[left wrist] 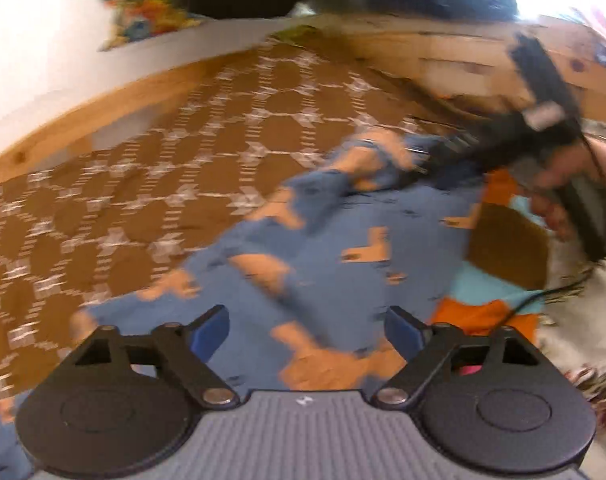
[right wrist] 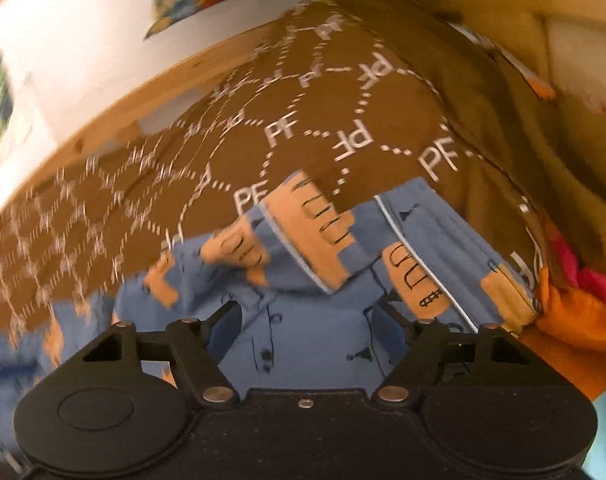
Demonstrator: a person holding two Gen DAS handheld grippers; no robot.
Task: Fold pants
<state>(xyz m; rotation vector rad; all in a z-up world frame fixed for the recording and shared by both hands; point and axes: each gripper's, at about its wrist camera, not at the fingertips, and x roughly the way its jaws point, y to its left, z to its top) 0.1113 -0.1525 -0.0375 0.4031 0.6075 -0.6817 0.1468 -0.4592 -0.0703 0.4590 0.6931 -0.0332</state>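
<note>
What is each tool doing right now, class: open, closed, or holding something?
Left tool: open, holding nothing, above the blue pants.
Right tool: open, holding nothing, above the blue pants.

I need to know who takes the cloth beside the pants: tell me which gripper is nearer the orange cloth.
Right. The right gripper hovers over the pants with the orange cloth close beside its right finger. The left gripper sits farther along the pants.

Brown bedspread [left wrist: 151,184] with white hexagon/"PF" print covers bed. Pine bed frame [left wrist: 443,52] along edges. White wall [left wrist: 35,48] behind. Bright daylight from top right, frames motion-blurred.
</note>
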